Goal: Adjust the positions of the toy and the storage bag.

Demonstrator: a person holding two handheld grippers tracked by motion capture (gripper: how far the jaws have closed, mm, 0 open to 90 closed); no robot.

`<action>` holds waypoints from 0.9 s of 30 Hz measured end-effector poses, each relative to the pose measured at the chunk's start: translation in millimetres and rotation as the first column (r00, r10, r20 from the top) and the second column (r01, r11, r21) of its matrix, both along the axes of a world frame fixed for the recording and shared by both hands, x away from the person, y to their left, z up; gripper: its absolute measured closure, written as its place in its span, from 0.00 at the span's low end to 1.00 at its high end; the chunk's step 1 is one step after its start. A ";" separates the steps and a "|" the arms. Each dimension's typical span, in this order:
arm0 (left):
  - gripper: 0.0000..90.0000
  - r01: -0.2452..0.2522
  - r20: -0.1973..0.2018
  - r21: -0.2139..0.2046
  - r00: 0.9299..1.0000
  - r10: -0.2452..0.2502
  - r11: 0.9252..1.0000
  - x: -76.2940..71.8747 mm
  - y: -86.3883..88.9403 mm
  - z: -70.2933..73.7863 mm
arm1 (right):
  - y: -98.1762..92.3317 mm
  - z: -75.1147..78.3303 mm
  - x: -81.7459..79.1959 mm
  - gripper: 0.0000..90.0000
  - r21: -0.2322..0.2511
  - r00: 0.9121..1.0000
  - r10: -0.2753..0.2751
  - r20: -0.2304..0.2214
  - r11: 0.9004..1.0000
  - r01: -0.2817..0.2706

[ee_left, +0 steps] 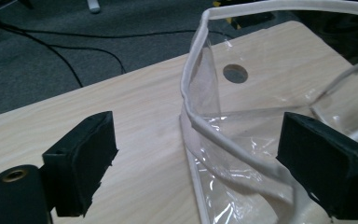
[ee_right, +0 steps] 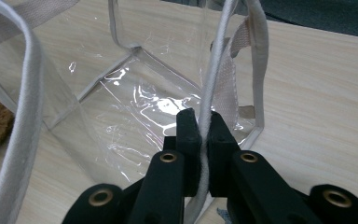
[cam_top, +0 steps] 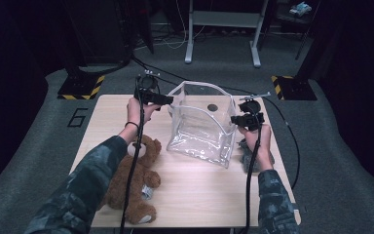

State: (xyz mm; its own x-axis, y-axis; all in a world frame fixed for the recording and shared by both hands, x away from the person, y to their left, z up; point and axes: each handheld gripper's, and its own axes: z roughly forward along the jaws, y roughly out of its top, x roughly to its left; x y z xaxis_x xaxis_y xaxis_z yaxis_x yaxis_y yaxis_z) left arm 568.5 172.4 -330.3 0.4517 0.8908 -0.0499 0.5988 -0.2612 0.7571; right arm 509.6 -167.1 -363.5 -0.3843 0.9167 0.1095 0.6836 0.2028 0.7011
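A clear plastic bag (cam_top: 202, 124) with white trim stands open on the wooden table (cam_top: 199, 195). My right gripper (cam_top: 236, 120) is at the bag's right side; in the right gripper view it (ee_right: 204, 135) is shut on the white rim (ee_right: 212, 84). At the bag's left top edge my left gripper (cam_top: 168, 101) stands open. In the left gripper view its jaws (ee_left: 203, 163) straddle the bag's corner (ee_left: 200, 121) without pressing on it. A brown teddy bear (cam_top: 134, 180) lies on the table at the front left, under the left forearm.
A crumpled grey thing (cam_top: 247, 153) lies on the table under the right hand. The table has a round hole (cam_top: 212, 107) behind the bag. Cables trail over the grey floor, and stands with striped bases (cam_top: 80, 87) flank the table's far side.
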 end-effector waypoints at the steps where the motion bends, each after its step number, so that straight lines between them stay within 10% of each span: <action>1: 0.15 -0.011 -0.005 0.001 1.000 0.011 1.000 2.5 -1.8 -2.3 | -0.2 -0.1 -0.2 0.96 -0.001 1.000 0.001 0.001 1.000 -0.001; 6: 0.30 -0.039 -0.044 0.012 0.998 0.040 0.999 13.4 -7.7 -15.0 | -0.3 -0.3 -1.2 0.96 0.006 1.000 -0.005 -0.005 1.000 0.005; 11: 0.58 0.034 -0.087 -0.051 0.995 -0.039 0.998 16.3 -7.4 -21.5 | -0.8 -0.5 -1.9 0.95 0.011 1.000 -0.008 0.004 1.000 0.008; 20: 0.89 0.108 -0.097 -0.008 0.989 -0.108 0.994 6.7 -13.2 -19.1 | 0.0 2.3 -6.1 0.95 -0.007 0.999 -0.043 0.022 0.999 0.043; 27: 0.94 0.152 -0.098 0.029 0.984 -0.148 0.988 -10.4 -11.3 -13.3 | -11.2 4.8 -8.8 0.97 -0.018 0.997 -0.082 0.013 0.996 0.082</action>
